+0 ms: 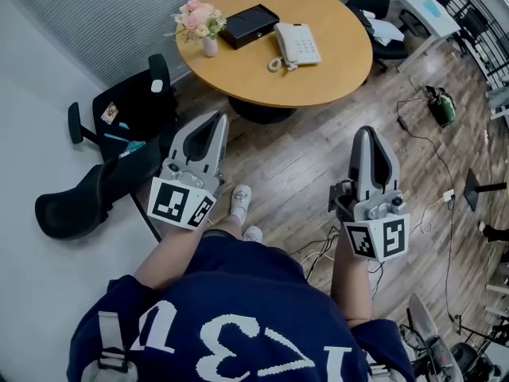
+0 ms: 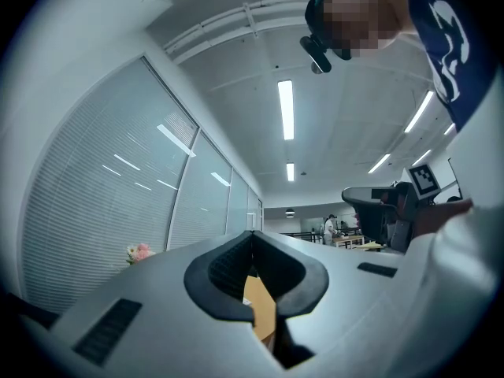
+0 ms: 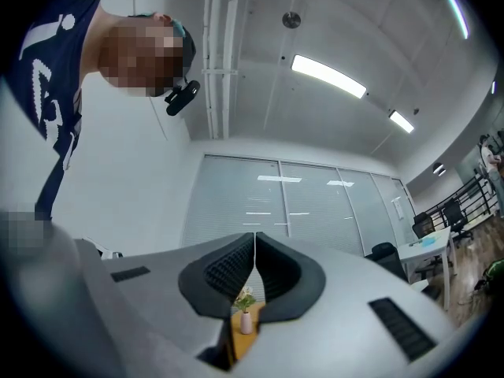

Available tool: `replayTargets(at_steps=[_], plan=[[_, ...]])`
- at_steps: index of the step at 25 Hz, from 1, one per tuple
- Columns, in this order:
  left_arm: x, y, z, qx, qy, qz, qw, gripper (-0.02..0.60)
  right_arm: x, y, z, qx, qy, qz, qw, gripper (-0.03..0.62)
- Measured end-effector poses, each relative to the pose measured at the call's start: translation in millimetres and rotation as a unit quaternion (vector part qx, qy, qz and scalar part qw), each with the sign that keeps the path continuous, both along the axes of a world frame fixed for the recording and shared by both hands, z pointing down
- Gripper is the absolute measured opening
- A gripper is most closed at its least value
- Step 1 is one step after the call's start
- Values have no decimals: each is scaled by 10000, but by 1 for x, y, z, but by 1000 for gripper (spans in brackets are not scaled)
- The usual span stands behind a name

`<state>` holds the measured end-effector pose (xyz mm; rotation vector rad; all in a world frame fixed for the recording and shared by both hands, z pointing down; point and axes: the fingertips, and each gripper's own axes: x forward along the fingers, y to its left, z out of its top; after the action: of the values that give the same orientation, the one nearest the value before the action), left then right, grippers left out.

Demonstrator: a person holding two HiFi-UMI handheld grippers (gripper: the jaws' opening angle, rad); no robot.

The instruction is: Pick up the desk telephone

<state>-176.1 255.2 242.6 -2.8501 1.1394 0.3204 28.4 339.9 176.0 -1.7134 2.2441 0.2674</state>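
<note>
On the far table (image 1: 338,62), the phone (image 1: 297,44) is lying right of a black box (image 1: 249,25). Well short of it, the left gripper (image 1: 213,122) and right gripper (image 1: 367,135) are hovering over the floor (image 1: 302,161), jaws pressed together and empty, probably because the approach is not yet under way.

Materials and finishes at the meeting table
Round table (image 1: 326,82): smooth pale wood. Desk telephone (image 1: 297,44): white plastic. Floor (image 1: 294,165): matt wood-grain planks. Left gripper (image 1: 216,118), right gripper (image 1: 365,131): matt grey plastic shells.
</note>
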Motion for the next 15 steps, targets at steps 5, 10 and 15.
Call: replayTargets(at_steps=[5,10,15], plan=[[7,-48,1,38,14,20,10000,15,4,-45,-7,53,114,29,9999,29],[19,-100,-3,112,37,148,9998,15,15,-90,-11,78,120,182,9997,29],[28,-141,2,107,2,341,9994,15,24,-130,-7,59,-12,335,9994,29]])
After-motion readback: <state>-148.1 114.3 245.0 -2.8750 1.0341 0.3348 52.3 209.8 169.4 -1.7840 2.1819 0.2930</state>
